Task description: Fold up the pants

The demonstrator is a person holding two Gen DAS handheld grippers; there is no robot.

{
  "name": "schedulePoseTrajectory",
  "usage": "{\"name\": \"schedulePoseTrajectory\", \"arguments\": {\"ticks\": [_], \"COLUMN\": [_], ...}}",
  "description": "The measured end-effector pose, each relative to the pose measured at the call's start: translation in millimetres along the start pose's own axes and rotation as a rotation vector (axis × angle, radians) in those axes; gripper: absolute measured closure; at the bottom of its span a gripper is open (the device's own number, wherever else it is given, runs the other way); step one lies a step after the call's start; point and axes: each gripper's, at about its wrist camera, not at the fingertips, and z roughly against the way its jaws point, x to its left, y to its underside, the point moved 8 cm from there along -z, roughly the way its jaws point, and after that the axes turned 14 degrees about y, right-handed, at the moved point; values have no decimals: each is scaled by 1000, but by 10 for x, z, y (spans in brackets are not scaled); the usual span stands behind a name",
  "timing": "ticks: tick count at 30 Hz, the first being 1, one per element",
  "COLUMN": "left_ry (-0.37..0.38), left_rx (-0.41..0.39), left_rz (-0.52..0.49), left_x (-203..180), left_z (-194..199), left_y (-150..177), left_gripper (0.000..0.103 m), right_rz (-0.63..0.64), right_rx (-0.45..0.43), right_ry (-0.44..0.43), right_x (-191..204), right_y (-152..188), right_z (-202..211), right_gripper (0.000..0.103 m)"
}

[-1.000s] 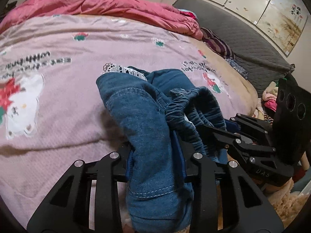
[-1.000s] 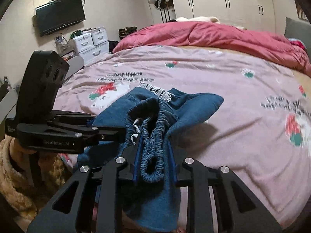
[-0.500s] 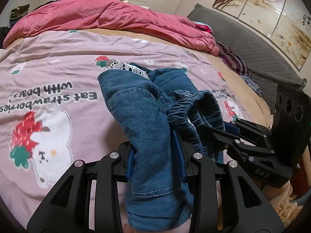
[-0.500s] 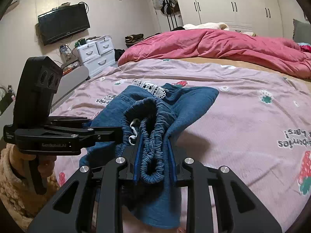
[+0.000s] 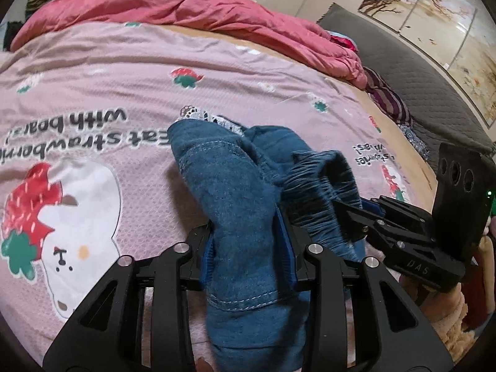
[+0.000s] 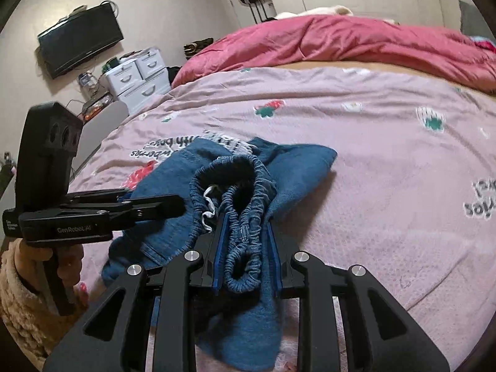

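Blue denim pants (image 5: pixel 235 186) with an elastic waistband (image 6: pixel 245 186) and a white lace trim (image 5: pixel 214 119) hang bunched between both grippers above the pink bedspread (image 5: pixel 93 99). My left gripper (image 5: pixel 248 235) is shut on a thick fold of the denim. My right gripper (image 6: pixel 245 235) is shut on the gathered waistband. The right gripper also shows at the right of the left wrist view (image 5: pixel 403 232), and the left gripper at the left of the right wrist view (image 6: pixel 102 214). The far ends of the pants rest on the bed.
A crumpled red duvet (image 5: pixel 186 6) lies across the far side of the bed. A grey headboard (image 5: pixel 418 77) and striped clothes (image 5: pixel 387 99) are at the right. White drawers (image 6: pixel 136 74) and a wall TV (image 6: pixel 80 37) stand beyond the bed's left edge.
Both grippers have carried the pants over the bedspread, keeping their hold. The strawberry bear print and lettering have shifted in view. The pants' shape is nearly the same.
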Motion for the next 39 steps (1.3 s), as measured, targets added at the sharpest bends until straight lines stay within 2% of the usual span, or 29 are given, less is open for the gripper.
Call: {"name": "schedulePoseTrajectory", "arguments": {"ticks": [4,10,13,17,28,39], "left_ry": [-12,-32,-48,-61,-85,-99], "left_rx": [5,18,18,18,-1,-33], "left_rz": [22,49,40,39,21,12], "left_x": [121,260,284,316,304,239], "left_z": [21,7,5,-12,99,329], "left_y": [60,157,172,183,200,290], "left_gripper": [76,63,56,50,46,42], "right_rz": [-34,-66,-45,-31,16,-3], "right_rx": [23,58,57,53,33,19], "right_ry": [11,48,112,156,271,300], "right_x": [-99,-201,-231,-262,-316,-359], "right_y": [81,203,228,244,251,336], "right_z": [-31,-118,-144,-168,-121,73], "right_gripper": [79,73,67,57,41,29]}}
